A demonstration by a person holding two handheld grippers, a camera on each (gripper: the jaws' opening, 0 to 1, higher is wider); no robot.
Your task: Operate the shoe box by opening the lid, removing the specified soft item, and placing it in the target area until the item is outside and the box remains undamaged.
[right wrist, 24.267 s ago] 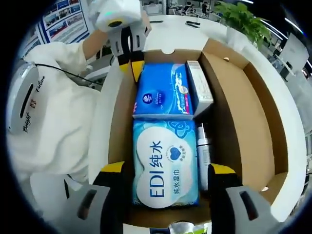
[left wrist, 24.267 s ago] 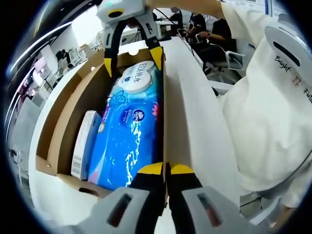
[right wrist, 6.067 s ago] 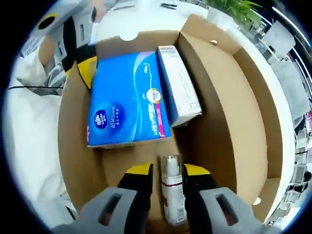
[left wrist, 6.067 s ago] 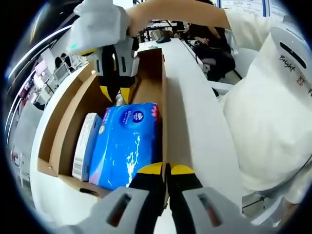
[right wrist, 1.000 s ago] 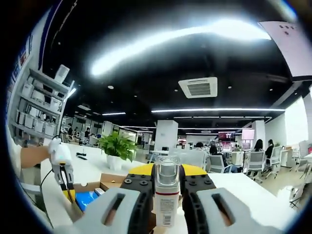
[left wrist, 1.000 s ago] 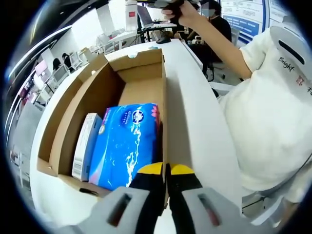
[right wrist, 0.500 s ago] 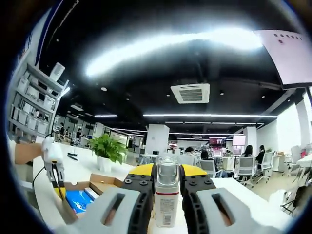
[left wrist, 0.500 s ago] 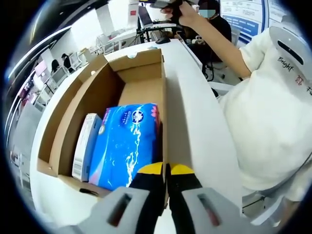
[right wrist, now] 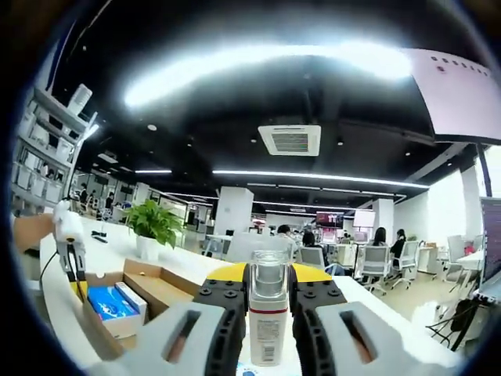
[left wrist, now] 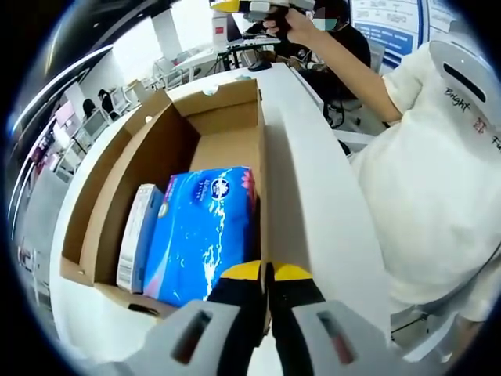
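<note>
Pinching the shoe box's (left wrist: 235, 149) near wall, the left gripper (left wrist: 266, 274) is closed just beside the blue tissue pack (left wrist: 205, 231) inside; beyond, the raised right gripper (right wrist: 268, 283) clamps a clear bottle (right wrist: 268, 317).

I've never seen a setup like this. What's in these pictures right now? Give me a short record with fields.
Box: open cardboard shoe box on a white table
Inside box: blue tissue pack, slim white carton beside it
Right hand-held gripper: raised, clamped on a small clear-capped bottle
Left hand-held gripper: closed at the box's near edge
Background: office, potted plant
</note>
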